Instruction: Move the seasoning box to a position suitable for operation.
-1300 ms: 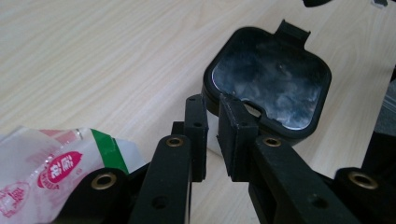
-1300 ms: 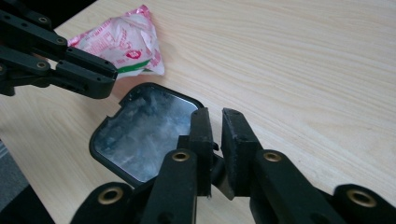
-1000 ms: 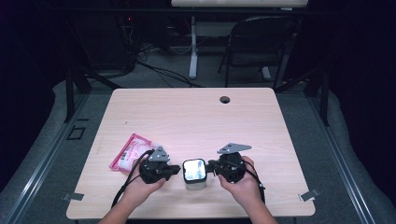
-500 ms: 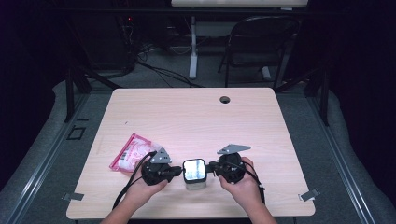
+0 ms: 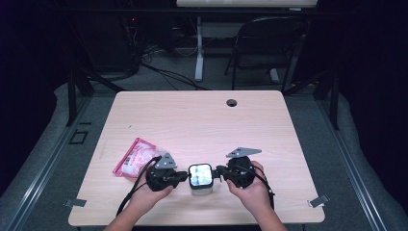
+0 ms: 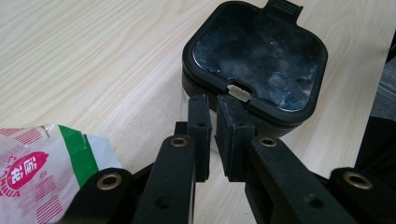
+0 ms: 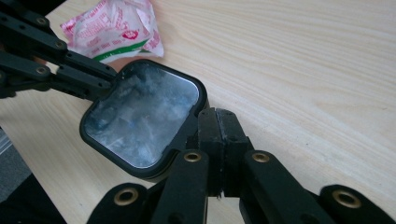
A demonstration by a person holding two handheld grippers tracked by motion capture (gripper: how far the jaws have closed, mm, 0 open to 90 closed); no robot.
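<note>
One small square container, black-rimmed with glossy clear lid (image 5: 200,175), on tabletop (image 5: 202,120). One pink-and-white plastic packet with red print and green stripe (image 5: 136,157). Two black handheld grippers: left (image 5: 180,176), right (image 5: 220,172), two fingers (image 6: 200,126) each. One black folding chair (image 5: 262,48) behind tabletop.

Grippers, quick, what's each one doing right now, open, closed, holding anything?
Left gripper: claw nearly closed, a slim gap between the jaws, tips at the front lip of the black container's lid, gripping nothing.
Right gripper: claw closed, against the container's side.
</note>
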